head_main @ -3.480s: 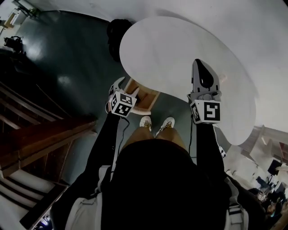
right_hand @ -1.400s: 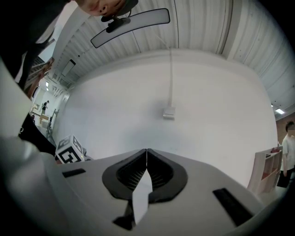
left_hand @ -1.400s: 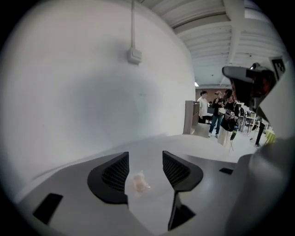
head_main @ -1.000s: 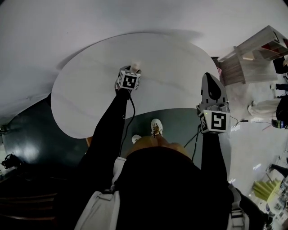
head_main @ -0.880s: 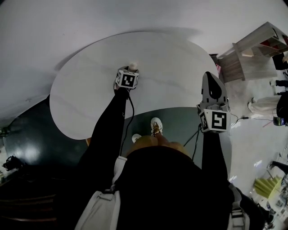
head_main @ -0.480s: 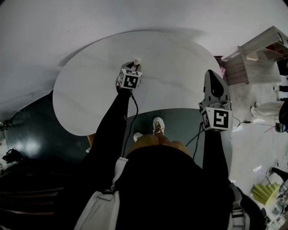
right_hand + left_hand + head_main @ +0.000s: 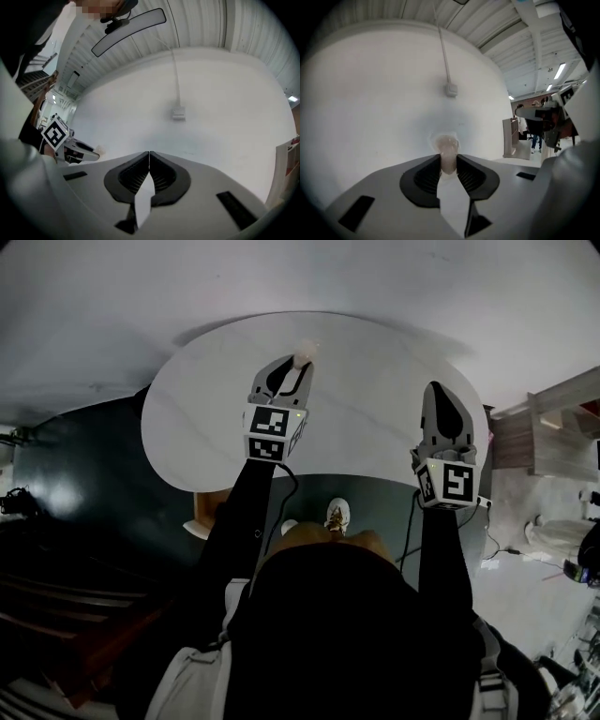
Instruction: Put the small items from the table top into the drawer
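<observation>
The pale item (image 7: 446, 144) pinched in the left gripper (image 7: 448, 159) is blurred (kind unclear), its base hidden

Table (image 7: 375, 381): white top with open surface all round both grippers. The left gripper (image 7: 298, 362), clamped on a pale item (image 7: 305, 351), stands over the far rim. The right gripper (image 7: 438, 390), jaws together with nothing between them, stands over the near right rim. A wide free lane lies between them. The wall (image 7: 370, 93), with its small box (image 7: 450, 90), closes the far side. The shelf unit (image 7: 553, 427) stands to the right, apart from the table.
</observation>
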Action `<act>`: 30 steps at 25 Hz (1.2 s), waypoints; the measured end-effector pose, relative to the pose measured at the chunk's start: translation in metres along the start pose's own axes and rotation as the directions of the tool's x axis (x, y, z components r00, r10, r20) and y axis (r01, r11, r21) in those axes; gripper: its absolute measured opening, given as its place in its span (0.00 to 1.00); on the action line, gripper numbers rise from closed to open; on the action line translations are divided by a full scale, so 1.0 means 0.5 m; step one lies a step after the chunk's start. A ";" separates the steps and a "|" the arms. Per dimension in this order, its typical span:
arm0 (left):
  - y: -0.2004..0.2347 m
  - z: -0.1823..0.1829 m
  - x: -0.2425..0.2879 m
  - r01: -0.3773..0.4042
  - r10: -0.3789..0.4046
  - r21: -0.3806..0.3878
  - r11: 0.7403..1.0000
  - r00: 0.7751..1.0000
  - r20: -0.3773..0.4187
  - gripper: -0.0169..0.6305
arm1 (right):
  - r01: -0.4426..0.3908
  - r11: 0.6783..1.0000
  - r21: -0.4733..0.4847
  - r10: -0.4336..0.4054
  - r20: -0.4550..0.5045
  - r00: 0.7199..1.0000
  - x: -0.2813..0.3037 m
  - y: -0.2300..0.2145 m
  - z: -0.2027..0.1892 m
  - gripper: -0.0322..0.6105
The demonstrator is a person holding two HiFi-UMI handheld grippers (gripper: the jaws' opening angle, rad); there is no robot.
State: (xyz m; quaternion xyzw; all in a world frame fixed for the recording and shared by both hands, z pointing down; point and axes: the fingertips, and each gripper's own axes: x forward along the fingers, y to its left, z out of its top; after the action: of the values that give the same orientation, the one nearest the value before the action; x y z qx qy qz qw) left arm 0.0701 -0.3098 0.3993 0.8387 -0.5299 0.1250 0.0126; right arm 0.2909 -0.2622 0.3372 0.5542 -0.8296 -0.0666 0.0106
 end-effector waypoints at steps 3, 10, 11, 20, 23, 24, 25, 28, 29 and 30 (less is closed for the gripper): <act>0.020 0.046 -0.084 -0.048 0.048 -0.003 0.999 0.996 0.070 0.20 | -0.048 0.999 0.005 0.048 0.026 0.999 0.023 0.046 0.017 0.09; 0.034 0.076 -0.181 -0.117 0.120 -0.031 0.993 0.983 0.137 0.19 | -0.124 0.992 -0.007 0.124 0.038 0.992 0.037 0.103 0.039 0.09; 0.039 0.078 -0.194 -0.130 0.134 -0.035 0.991 0.981 0.143 0.19 | -0.144 0.990 -0.008 0.144 0.042 0.989 0.043 0.118 0.045 0.09; 0.155 0.046 -0.374 -0.323 0.323 -0.017 0.946 0.941 0.103 0.19 | -0.391 0.920 0.002 0.389 0.089 0.917 0.123 0.336 0.070 0.09; 0.209 0.017 -0.484 -0.422 0.424 -0.033 0.906 0.903 0.072 0.20 | -0.500 0.866 0.019 0.496 0.089 0.864 0.133 0.465 0.082 0.09; 0.224 0.007 -0.519 -0.453 0.454 -0.037 0.891 0.889 0.060 0.20 | -0.531 0.847 0.030 0.527 0.092 0.845 0.134 0.505 0.086 0.09; 0.236 -0.001 -0.550 -0.477 0.479 -0.040 0.878 0.876 0.052 0.20 | -0.556 0.831 0.036 0.550 0.097 0.829 0.135 0.540 0.088 0.09; 0.263 -0.016 -0.623 -0.525 0.526 -0.039 0.850 0.850 0.038 0.20 | -0.610 0.791 0.034 0.604 0.114 0.789 0.133 0.630 0.097 0.09; 0.268 -0.020 -0.645 -0.538 0.539 -0.038 0.842 0.842 0.033 0.20 | -0.629 0.777 0.036 0.621 0.117 0.775 0.129 0.658 0.103 0.09; 0.273 -0.024 -0.665 -0.550 0.551 -0.039 0.835 0.834 0.029 0.20 | -0.646 0.762 0.041 0.638 0.120 0.761 0.125 0.683 0.108 0.09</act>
State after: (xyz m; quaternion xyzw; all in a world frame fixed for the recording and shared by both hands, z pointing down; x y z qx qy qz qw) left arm -0.1894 -0.0734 0.3215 0.6531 -0.7504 0.0993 -0.0221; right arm -0.0518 -0.1857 0.3221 0.2326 -0.9706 -0.0532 -0.0304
